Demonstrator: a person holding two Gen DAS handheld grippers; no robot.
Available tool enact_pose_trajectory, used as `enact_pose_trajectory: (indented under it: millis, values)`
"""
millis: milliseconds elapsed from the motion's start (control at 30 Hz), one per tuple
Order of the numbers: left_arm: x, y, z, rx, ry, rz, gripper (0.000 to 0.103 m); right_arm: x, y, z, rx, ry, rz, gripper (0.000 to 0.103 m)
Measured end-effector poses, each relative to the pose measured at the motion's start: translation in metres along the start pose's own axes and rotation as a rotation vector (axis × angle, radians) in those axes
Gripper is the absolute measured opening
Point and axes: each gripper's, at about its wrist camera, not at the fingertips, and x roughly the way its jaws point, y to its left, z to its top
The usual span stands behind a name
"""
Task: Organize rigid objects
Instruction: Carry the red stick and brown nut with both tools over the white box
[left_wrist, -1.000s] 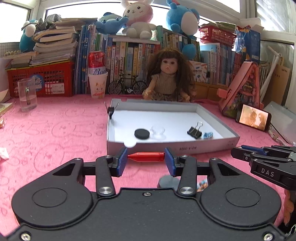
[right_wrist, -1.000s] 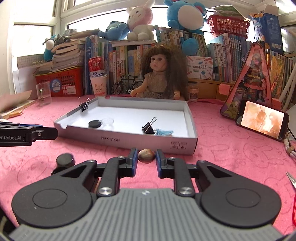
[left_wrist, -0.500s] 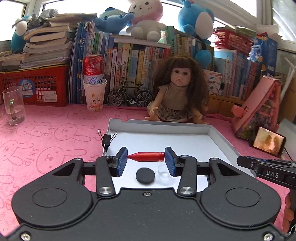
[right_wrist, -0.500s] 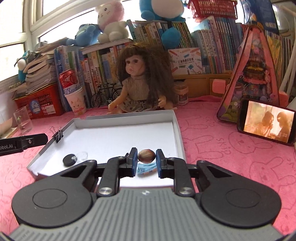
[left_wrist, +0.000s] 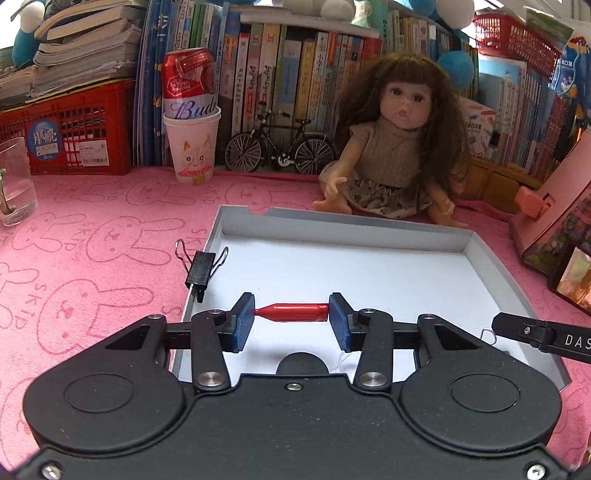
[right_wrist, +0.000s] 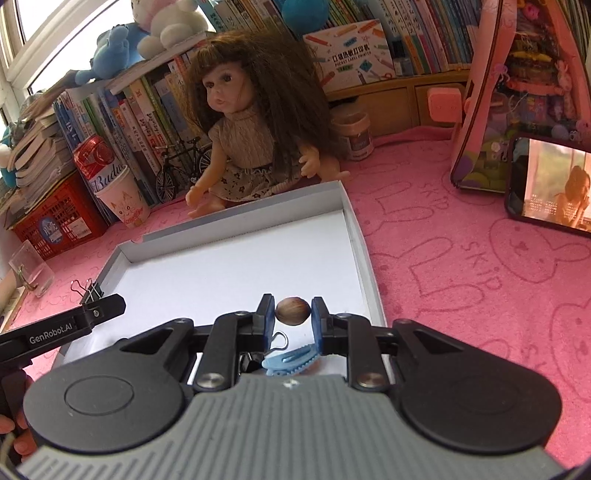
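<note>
My left gripper (left_wrist: 291, 320) is shut on a red bullet-shaped piece (left_wrist: 293, 312), held crosswise above the shallow white box (left_wrist: 343, 226). My right gripper (right_wrist: 293, 321) is shut on a brown oval nut (right_wrist: 293, 311), held above the box's right side (right_wrist: 360, 243). A black binder clip (left_wrist: 201, 270) is clipped on the box's left wall. A black round disc (left_wrist: 301, 363) lies in the box under my left gripper. A blue hair clip (right_wrist: 291, 360) and a second binder clip (right_wrist: 279, 339) lie in the box under my right gripper.
A doll (left_wrist: 397, 147) sits behind the box. A paper cup with a red can (left_wrist: 192, 147), a toy bicycle (left_wrist: 280, 149), a red basket (left_wrist: 70, 134), books and a glass (left_wrist: 14, 186) line the back. A phone (right_wrist: 552, 182) and pink house (right_wrist: 517, 92) stand on the right.
Both grippers have moved forward from in front of the box to over its inside, each still holding its object.
</note>
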Motion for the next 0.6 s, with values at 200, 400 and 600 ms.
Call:
enact_pose_trajectory:
  millis: [200,400,600]
  values:
    - [0.006,-0.004,-0.007,0.027,0.006,0.01,0.041,0.005,0.001,0.0,-0.001,0.007,-0.008,0.025]
    - [0.01,-0.005,-0.01,0.032,0.016,0.015,0.041,0.006,0.002,0.0,-0.01,0.007,-0.008,0.025]
    - [0.01,-0.007,-0.012,0.047,0.018,0.004,0.042,0.005,0.001,-0.001,-0.005,0.0,0.002,0.029]
